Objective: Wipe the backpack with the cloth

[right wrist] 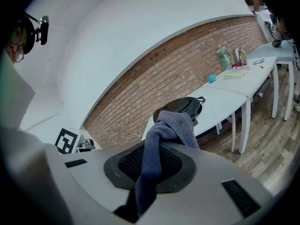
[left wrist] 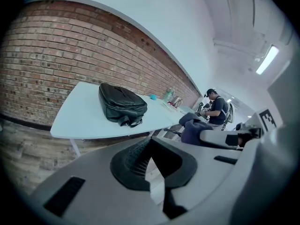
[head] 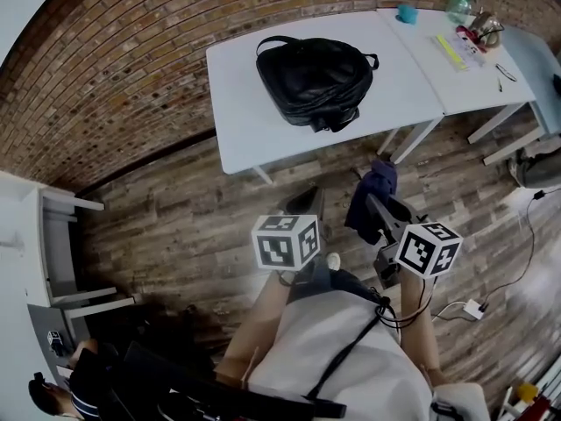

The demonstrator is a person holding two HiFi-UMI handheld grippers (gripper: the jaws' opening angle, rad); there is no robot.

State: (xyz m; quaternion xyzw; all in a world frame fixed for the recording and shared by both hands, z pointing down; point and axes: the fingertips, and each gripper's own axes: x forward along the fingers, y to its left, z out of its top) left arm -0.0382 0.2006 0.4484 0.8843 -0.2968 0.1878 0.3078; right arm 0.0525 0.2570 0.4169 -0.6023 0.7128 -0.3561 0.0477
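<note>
A black backpack lies on a white table against the brick wall, some way ahead of both grippers. It also shows in the left gripper view and the right gripper view. My right gripper is held above the wooden floor, shut on a dark blue cloth. The cloth runs up between its jaws and folds over their tips. My left gripper hangs beside it, shut with nothing in it. From the left gripper view the cloth appears at the right.
A second white table adjoins on the right with a teal cup, bottles and papers. White furniture stands at the left. A cable and power strip lie on the floor. A person sits farther off.
</note>
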